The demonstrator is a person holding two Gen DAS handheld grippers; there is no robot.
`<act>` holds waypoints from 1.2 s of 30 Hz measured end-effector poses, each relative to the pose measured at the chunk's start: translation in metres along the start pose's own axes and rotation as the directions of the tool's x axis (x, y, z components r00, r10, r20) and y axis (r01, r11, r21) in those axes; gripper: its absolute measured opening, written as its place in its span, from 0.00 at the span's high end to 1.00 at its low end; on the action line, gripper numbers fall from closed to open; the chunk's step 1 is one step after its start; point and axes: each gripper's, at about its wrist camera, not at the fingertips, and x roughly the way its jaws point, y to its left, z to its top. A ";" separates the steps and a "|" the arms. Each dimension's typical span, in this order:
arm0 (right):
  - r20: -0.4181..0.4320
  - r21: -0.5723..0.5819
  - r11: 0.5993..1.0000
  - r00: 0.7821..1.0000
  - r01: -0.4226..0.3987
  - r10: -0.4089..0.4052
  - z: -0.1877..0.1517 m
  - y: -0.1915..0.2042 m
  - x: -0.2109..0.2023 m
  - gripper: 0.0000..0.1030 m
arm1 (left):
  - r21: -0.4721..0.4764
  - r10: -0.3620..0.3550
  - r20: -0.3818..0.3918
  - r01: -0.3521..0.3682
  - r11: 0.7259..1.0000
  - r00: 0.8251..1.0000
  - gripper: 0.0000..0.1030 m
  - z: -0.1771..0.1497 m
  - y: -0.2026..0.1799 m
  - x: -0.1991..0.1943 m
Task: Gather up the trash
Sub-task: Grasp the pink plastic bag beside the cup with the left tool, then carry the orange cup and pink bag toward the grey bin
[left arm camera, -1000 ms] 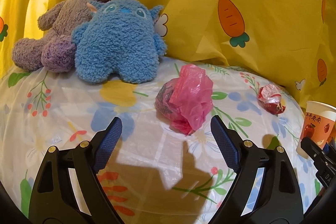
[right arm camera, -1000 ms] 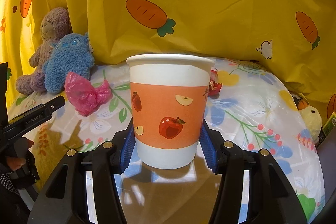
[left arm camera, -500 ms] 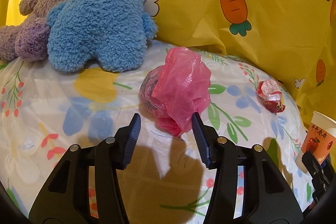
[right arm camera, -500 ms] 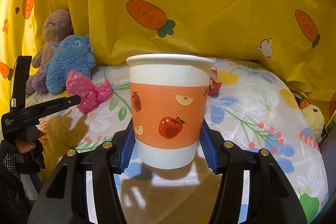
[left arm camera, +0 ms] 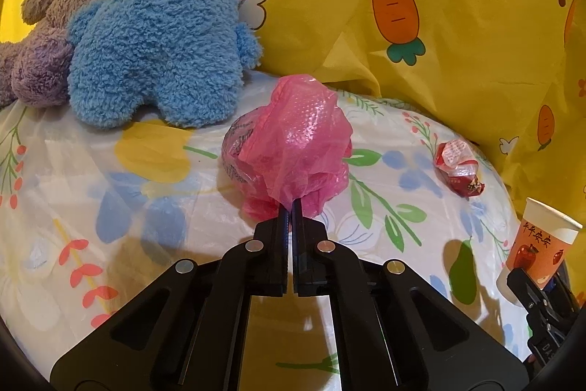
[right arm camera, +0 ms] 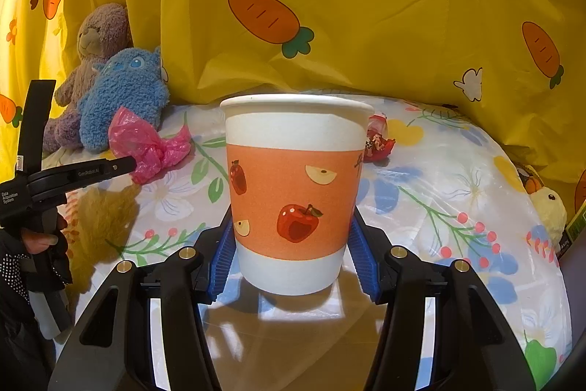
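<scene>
Left wrist view: left gripper pinched fully together on the near lower edge of the crumpled pink plastic bag, thin film caught between the tips. Bag resting on the floral sheet, just in front of the blue plush toy and the purple teddy bear, well clear of the yellow carrot-print cloth behind. Likely very light, soft and crinkly, with a slick surface; apt to slip from a shallow pinch or to unfurl when raised, so best taken deep in a bunched fold rather than on a single loose flap. Present hold looking thin, only at the fringe. Red crumpled wrapper lying to the right on the same sheet, apart from the bag; also light and crushable, best nipped across its middle. Right wrist view: right gripper about half spread, blue pads pressed on both sides of the paper cup, upright, clasped low on the wall. Cup light and thin-walled, easily dented by a hard squeeze, mouth open upward. Probably meant as the receptacle for the bag, though hard to say for sure. Small yellow chick toy at the far right edge of the sheet.
</scene>
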 end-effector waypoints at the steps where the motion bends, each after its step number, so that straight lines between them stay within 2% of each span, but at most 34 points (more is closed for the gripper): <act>1: 0.001 -0.001 1.000 1.000 0.000 0.000 0.000 0.000 -0.001 0.46 | 0.005 -0.007 0.003 0.007 1.000 1.000 1.00 0.000 -0.001 -0.002; 10: 0.037 -0.002 1.000 0.999 0.003 -0.002 0.005 -0.001 -0.026 0.46 | 0.123 -0.073 0.032 0.068 0.990 0.997 1.00 -0.010 -0.041 -0.032; 18: 0.074 0.011 0.999 0.997 0.034 -0.035 0.003 -0.014 -0.070 0.46 | 0.240 -0.147 0.024 0.137 0.961 0.989 1.00 -0.037 -0.098 -0.068; 28: 0.119 0.054 0.990 0.984 0.127 -0.132 -0.021 -0.061 -0.133 0.46 | 0.360 -0.251 -0.010 0.238 0.902 0.968 1.00 -0.084 -0.183 -0.097; 36: 0.138 0.132 0.967 0.962 0.219 -0.237 -0.046 -0.113 -0.177 0.46 | 0.429 -0.339 -0.075 0.337 0.838 0.938 1.00 -0.126 -0.260 -0.104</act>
